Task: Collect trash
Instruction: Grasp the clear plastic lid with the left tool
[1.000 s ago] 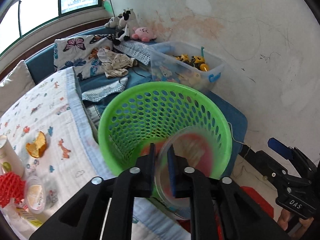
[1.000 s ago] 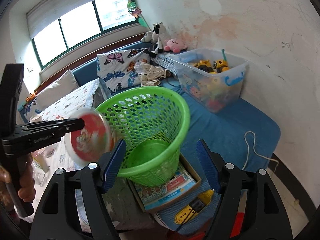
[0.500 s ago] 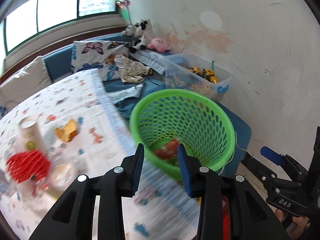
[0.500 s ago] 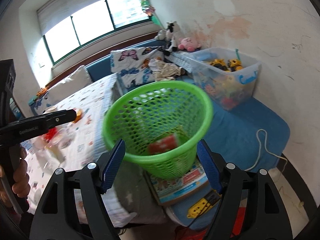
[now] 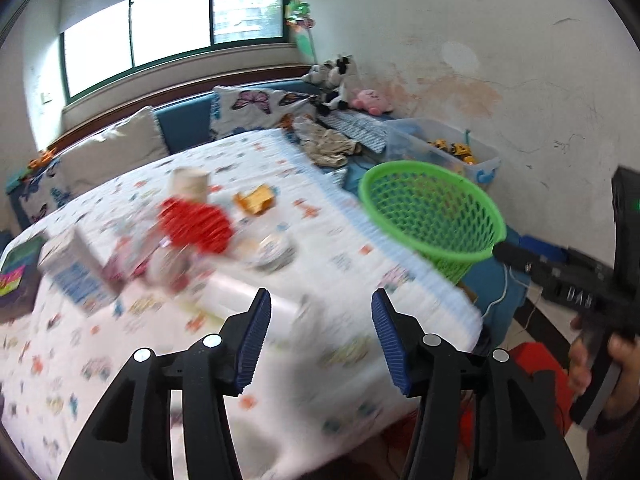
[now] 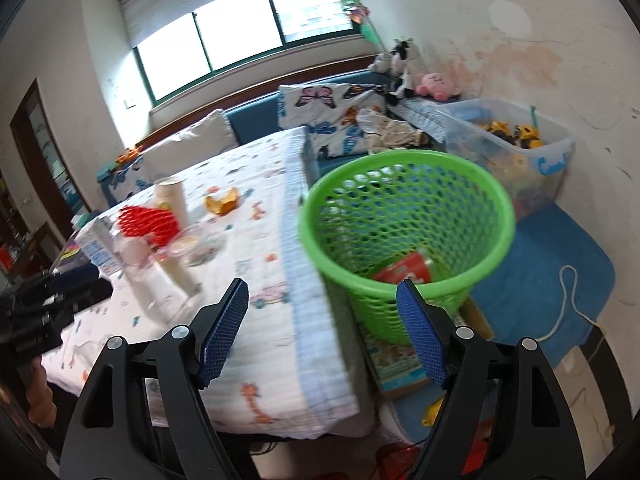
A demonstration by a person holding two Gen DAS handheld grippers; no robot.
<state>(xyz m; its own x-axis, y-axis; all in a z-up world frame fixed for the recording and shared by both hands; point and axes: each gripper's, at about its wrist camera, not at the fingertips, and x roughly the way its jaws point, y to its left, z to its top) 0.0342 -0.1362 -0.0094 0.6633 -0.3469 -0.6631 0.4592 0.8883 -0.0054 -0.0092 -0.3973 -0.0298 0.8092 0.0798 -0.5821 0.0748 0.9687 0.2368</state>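
Observation:
A green mesh basket (image 6: 408, 220) stands beside the table, with a red printed wrapper (image 6: 404, 268) lying in it; the basket also shows in the left wrist view (image 5: 434, 216). My left gripper (image 5: 320, 332) is open and empty above the table's near part. My right gripper (image 6: 324, 328) is open and empty, between the table edge and the basket. Trash lies on the table: a red foam net (image 5: 196, 226), a paper cup (image 5: 188, 186), an orange peel (image 5: 256, 200), a lidded cup (image 5: 272, 250) and a carton (image 5: 74, 276), all blurred.
The table has a white printed cloth (image 5: 328, 240). A blue sofa with pillows (image 6: 320, 104), plush toys (image 6: 436, 82) and a clear toy bin (image 6: 508, 148) stand behind the basket. A book (image 6: 396, 364) and white cord (image 6: 568, 304) lie on the floor.
The left gripper let the red wrapper drop into the basket, opened wide and swung left over the table. The right gripper turned slightly left, staying open.

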